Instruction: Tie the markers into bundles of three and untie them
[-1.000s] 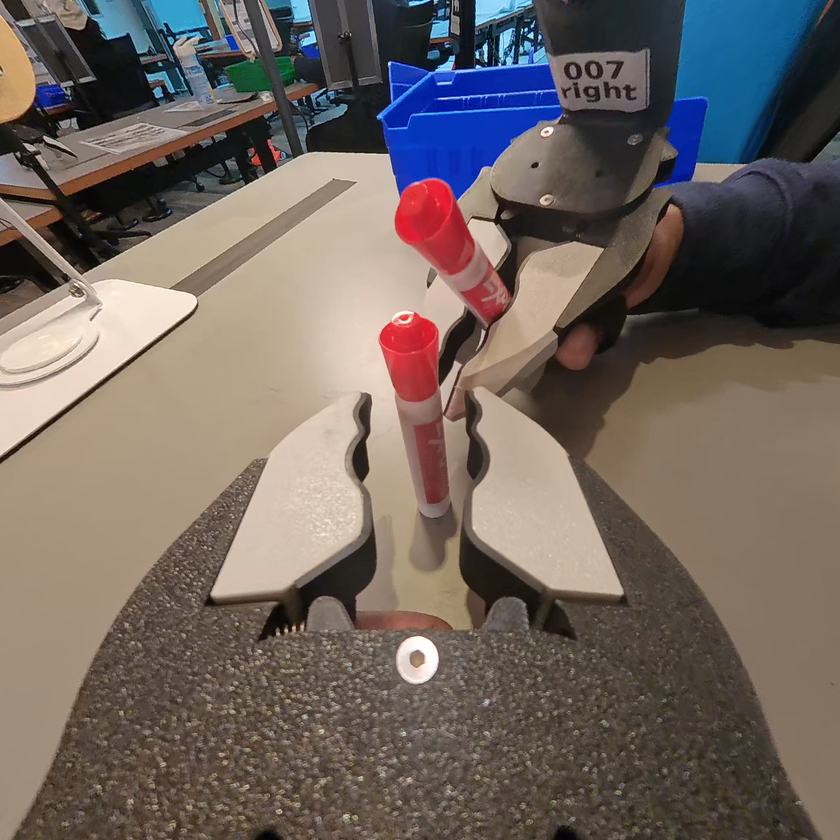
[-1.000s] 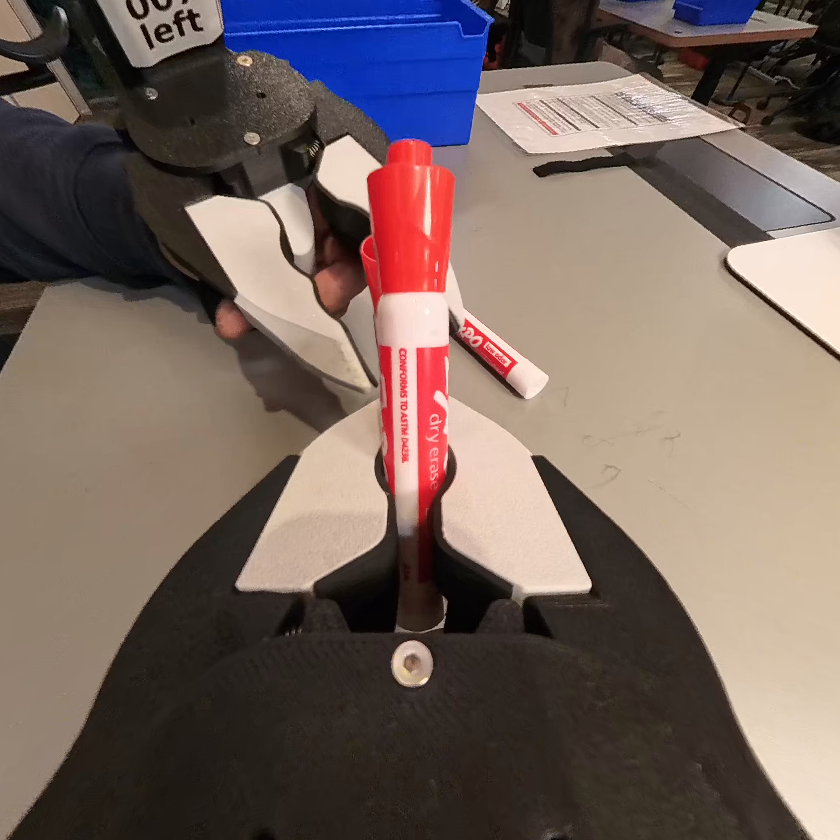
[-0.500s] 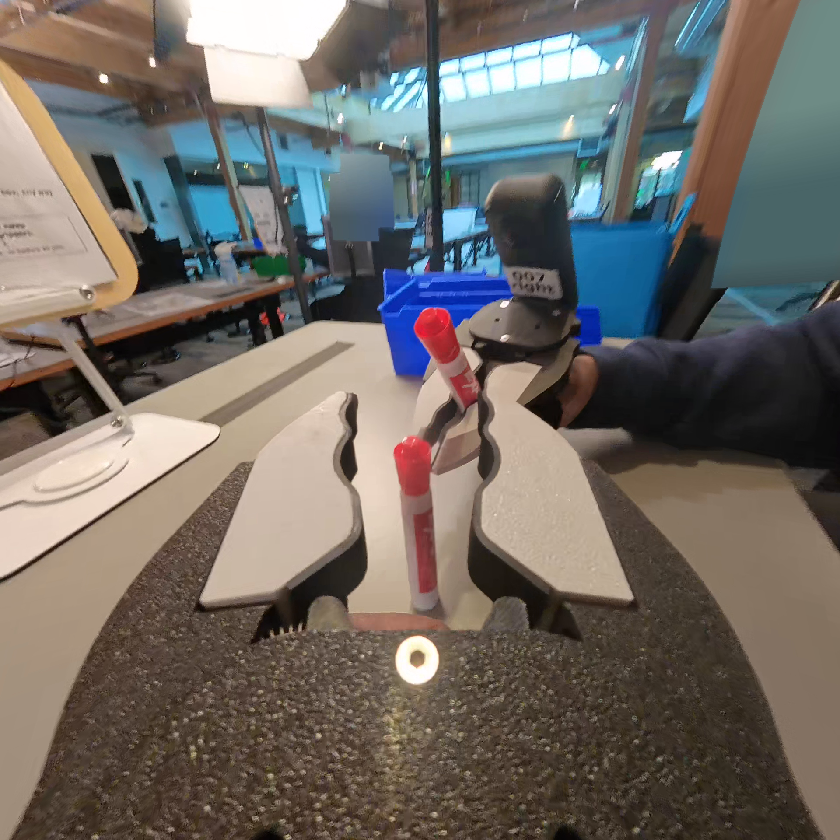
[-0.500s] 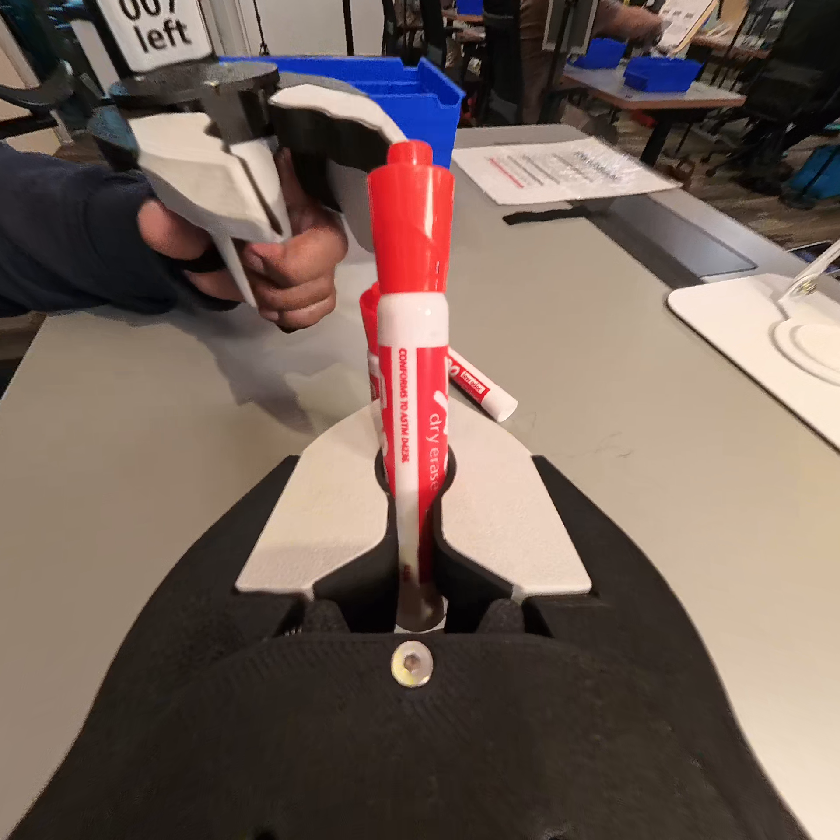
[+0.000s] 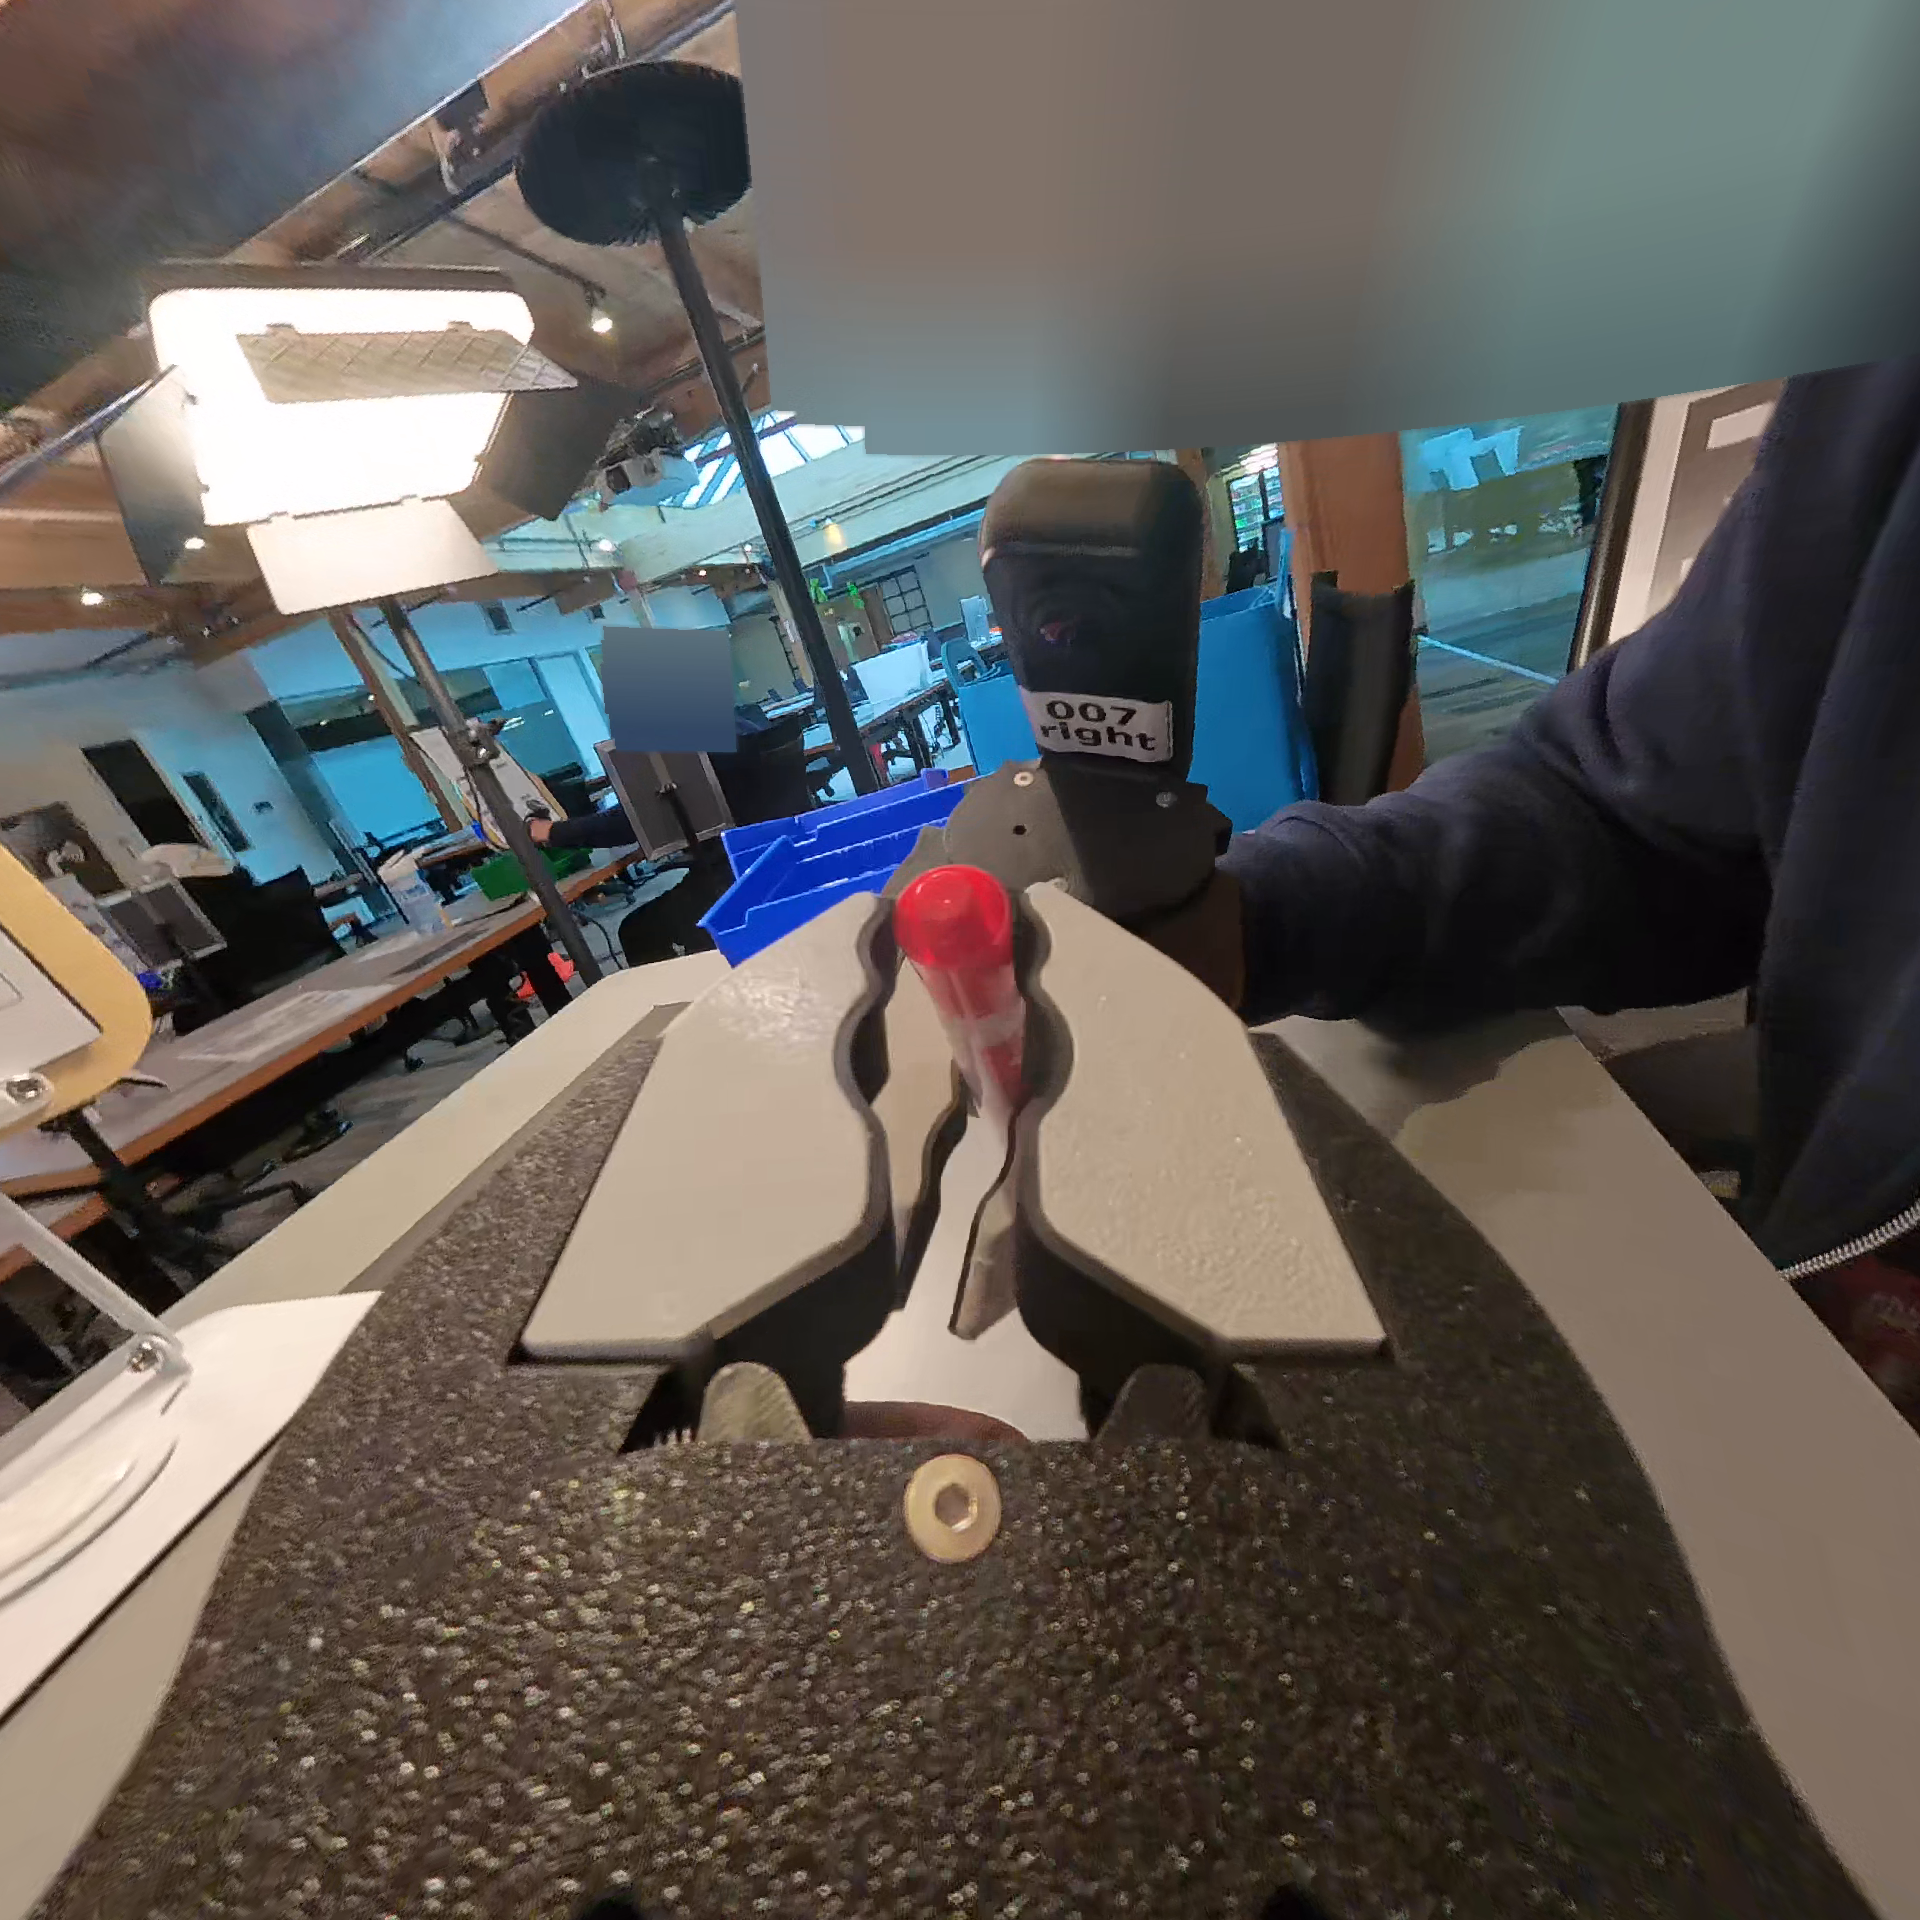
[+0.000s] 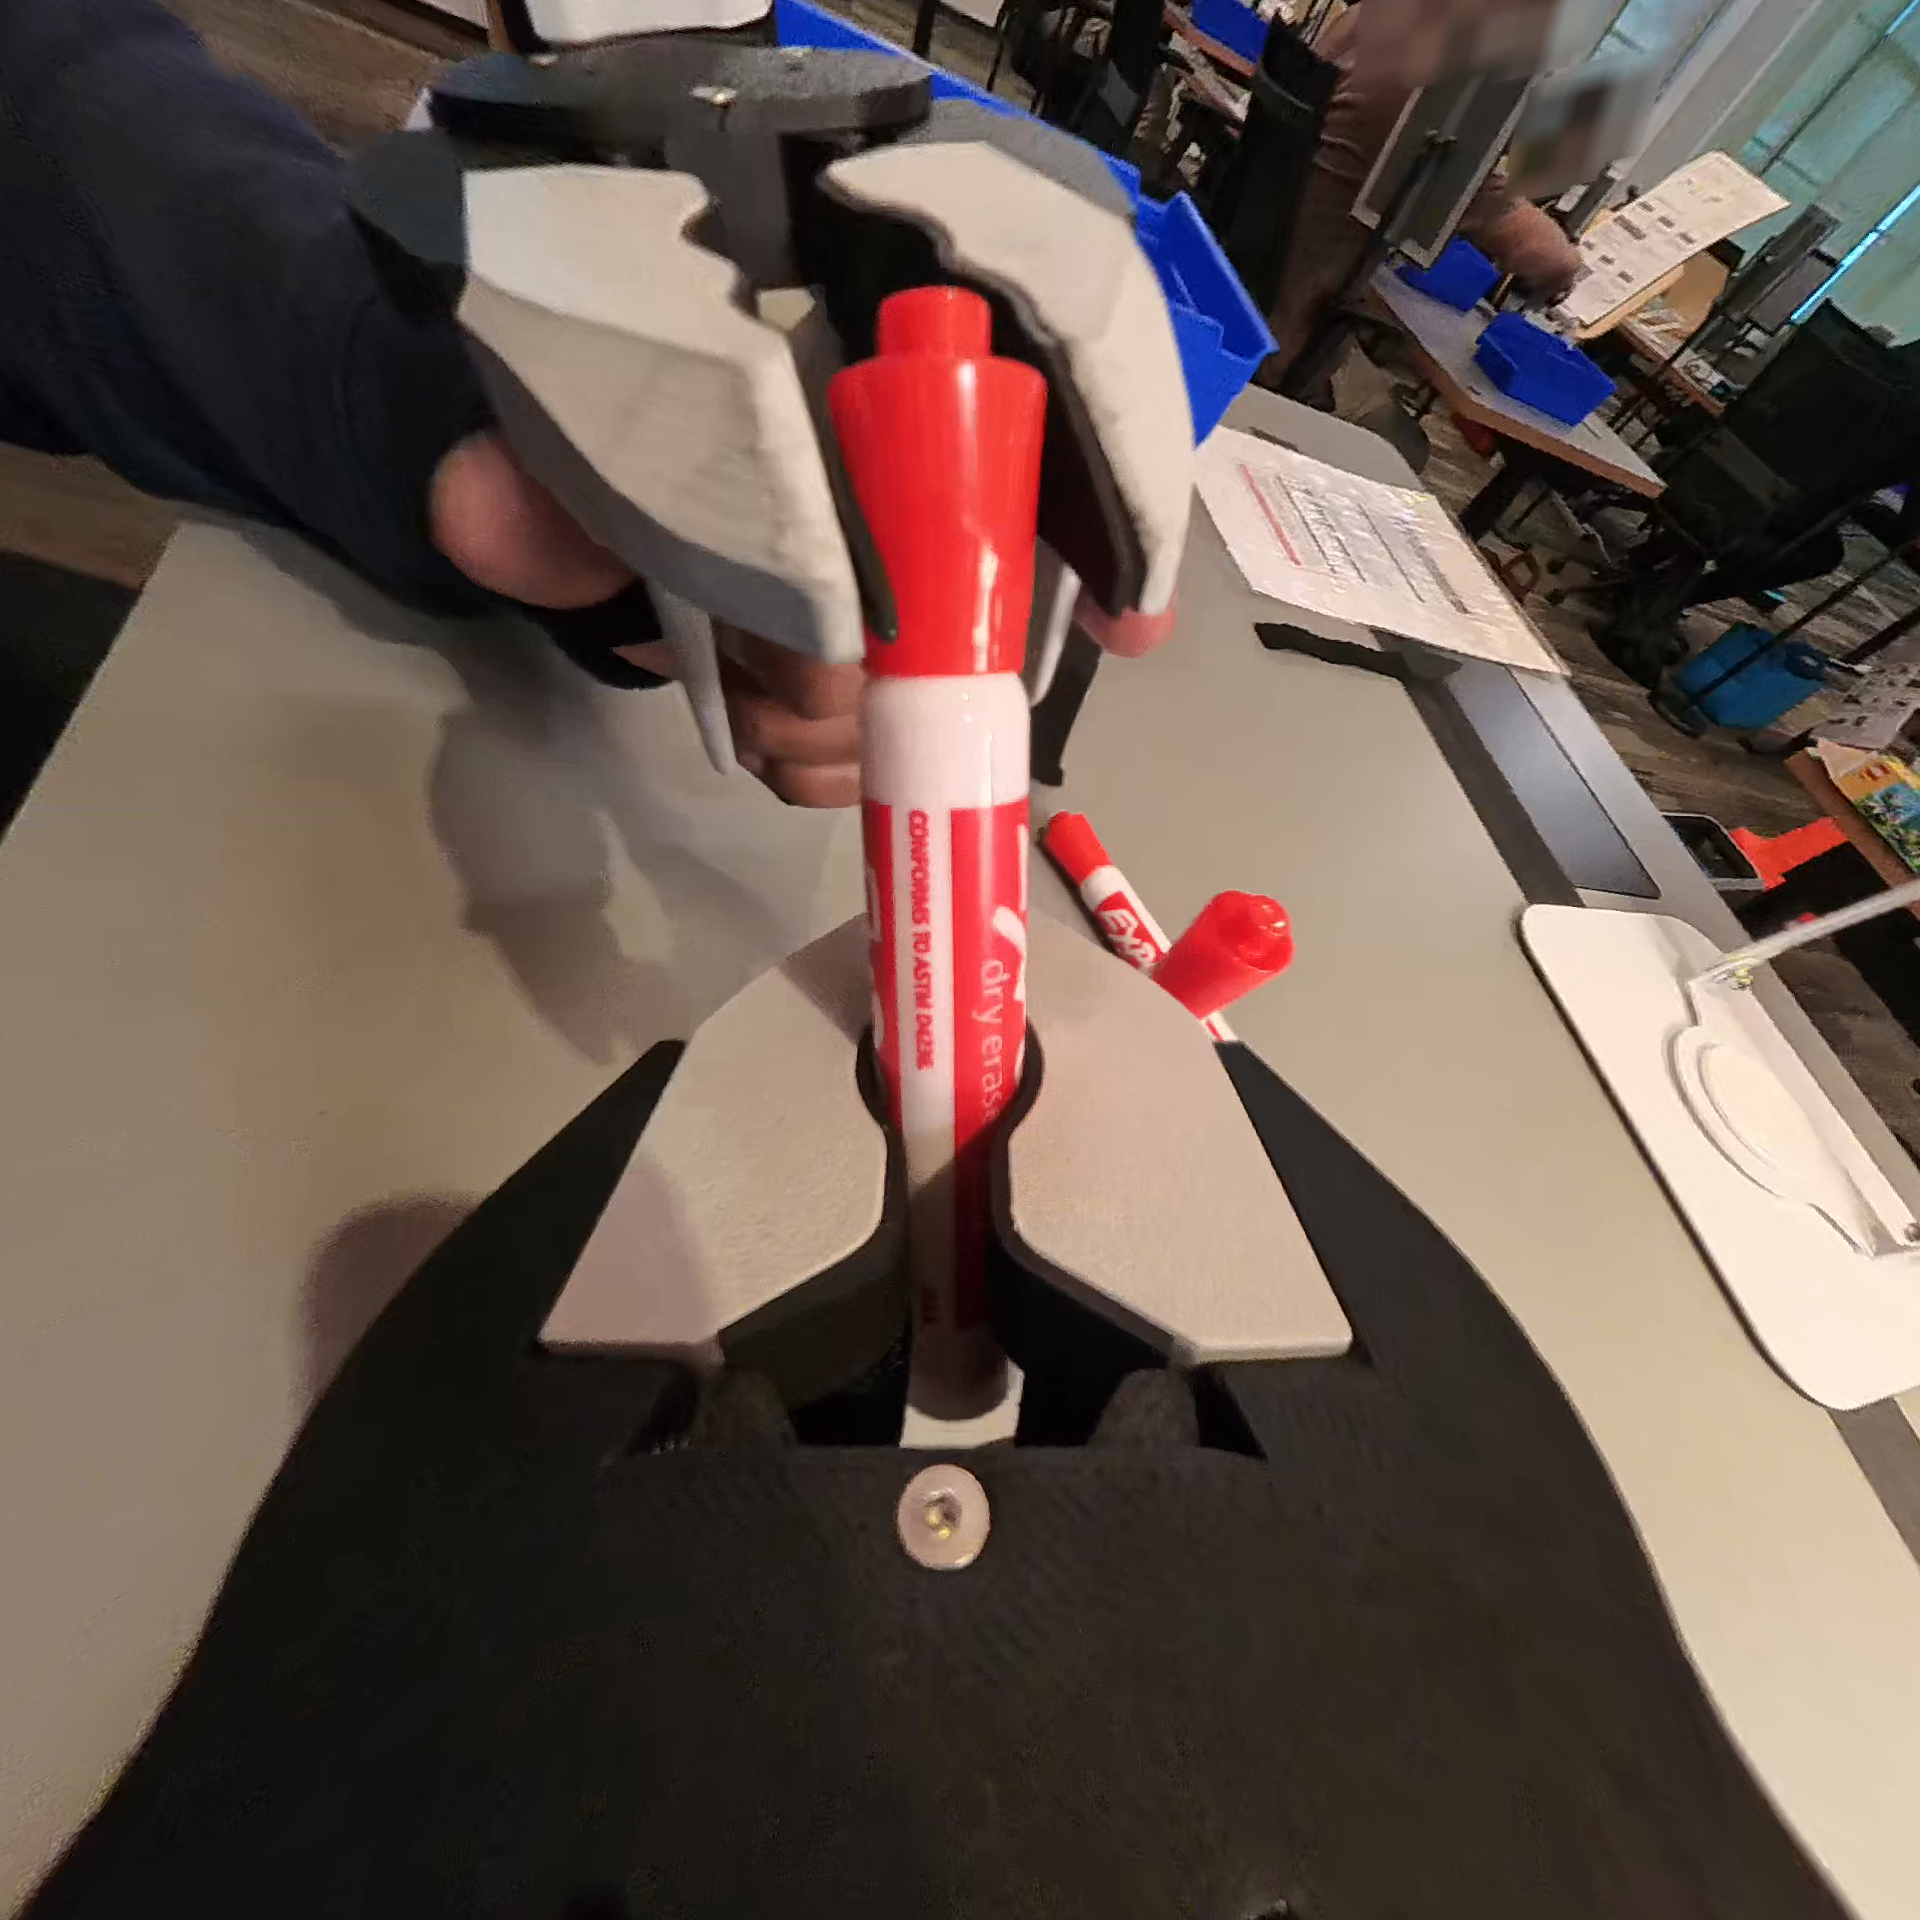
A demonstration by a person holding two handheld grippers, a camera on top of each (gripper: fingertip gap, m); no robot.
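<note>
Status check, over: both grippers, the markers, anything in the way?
Right gripper clamps upright red marker. Left gripper around its cap, contact unclear. Two markers loose on table.

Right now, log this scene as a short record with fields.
Right gripper: jaws clamped on the barrel of an upright red marker
Left gripper: jaws flank that marker's cap from above; contact unclear
Loose on the table: lying marker; tilted marker, cap up
Tie: black strap lies loose, farther back
</note>
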